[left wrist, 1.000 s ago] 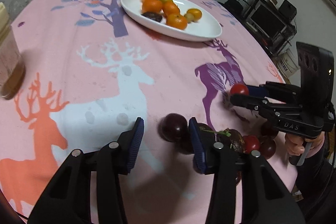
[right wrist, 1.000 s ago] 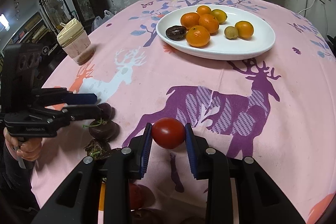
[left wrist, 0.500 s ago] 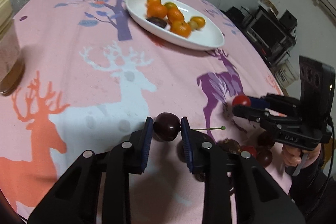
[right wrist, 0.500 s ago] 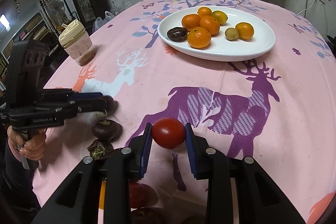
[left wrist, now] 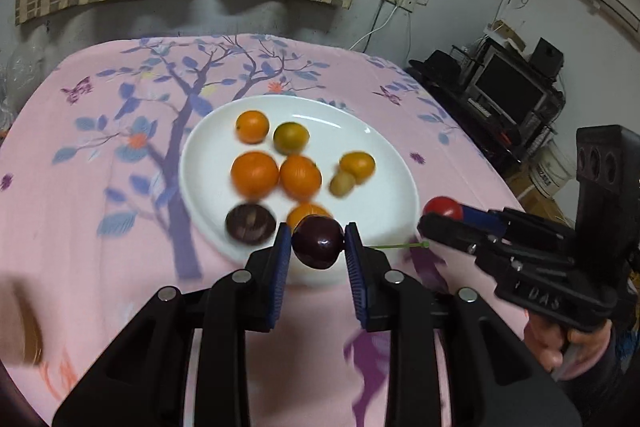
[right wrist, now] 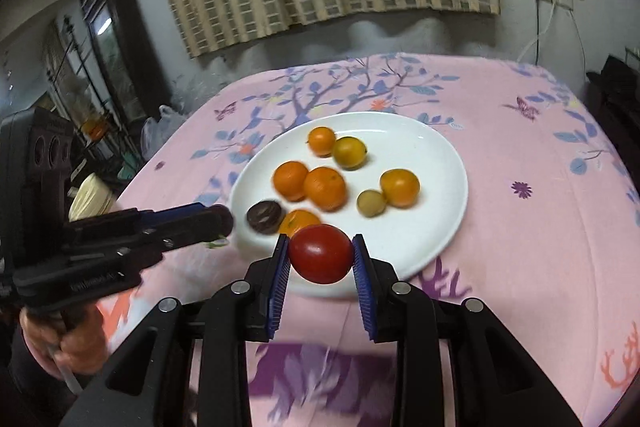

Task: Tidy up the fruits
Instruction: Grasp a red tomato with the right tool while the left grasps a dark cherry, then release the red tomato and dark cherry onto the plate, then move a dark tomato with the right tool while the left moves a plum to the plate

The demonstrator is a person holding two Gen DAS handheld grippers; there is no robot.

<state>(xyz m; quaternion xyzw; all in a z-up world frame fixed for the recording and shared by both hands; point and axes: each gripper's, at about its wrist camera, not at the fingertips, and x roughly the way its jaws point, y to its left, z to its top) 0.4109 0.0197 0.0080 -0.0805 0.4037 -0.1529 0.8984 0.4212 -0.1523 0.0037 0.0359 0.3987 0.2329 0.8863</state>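
two grippers, each pinching a fruit. left gripper [left wrist: 318, 247] clamps a dark plum [left wrist: 318, 242] at lower center of its frame, in front of the plate [left wrist: 384, 163] near rim. right gripper [right wrist: 320, 259] clamps a red tomato [right wrist: 321, 254] at lower center, over the plate's near edge. oranges [right wrist: 324, 187] sit on the plate, pink cloth [right wrist: 540, 227] underneath.
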